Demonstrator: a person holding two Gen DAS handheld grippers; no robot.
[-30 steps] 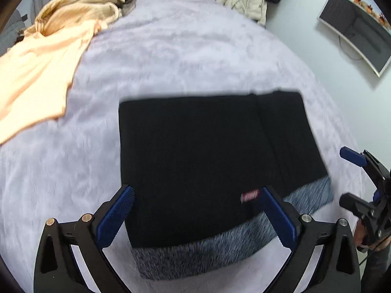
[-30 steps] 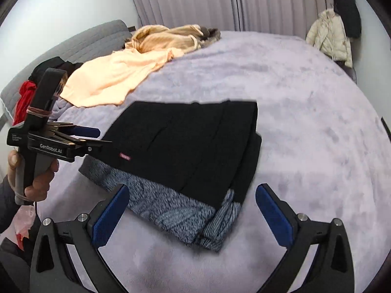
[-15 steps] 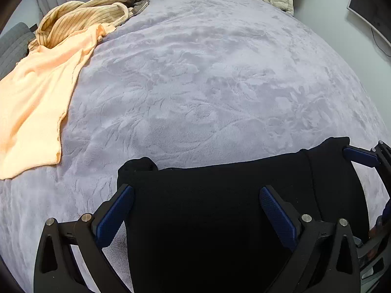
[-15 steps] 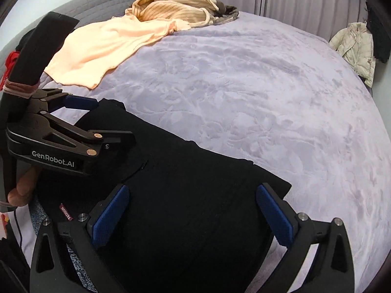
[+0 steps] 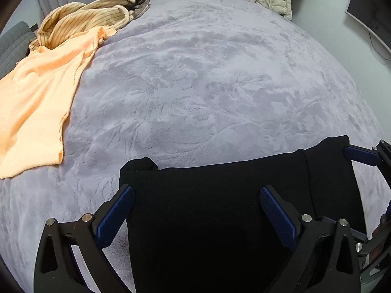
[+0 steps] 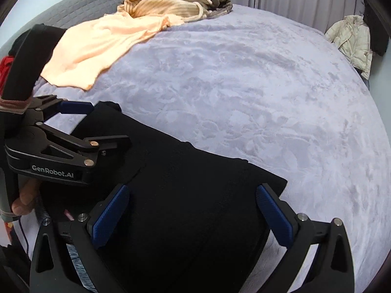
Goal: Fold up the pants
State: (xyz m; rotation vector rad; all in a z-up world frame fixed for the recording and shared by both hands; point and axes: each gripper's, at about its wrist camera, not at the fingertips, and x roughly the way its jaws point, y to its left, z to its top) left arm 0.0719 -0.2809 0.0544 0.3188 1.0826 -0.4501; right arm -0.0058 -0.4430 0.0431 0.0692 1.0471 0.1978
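The folded black pants (image 5: 220,219) lie at the near edge of the lavender bedspread (image 5: 207,85), under both tools. The left gripper (image 5: 196,210) and right gripper (image 6: 193,210) are both spread wide, grasping nothing. Beyond the pants lie a peach shirt (image 5: 36,102) and striped garment (image 5: 83,19). Only the right view shows a red cloth (image 6: 5,68)

"GenRobot.AI" on the left hand-held gripper (image 6: 97,127) body.
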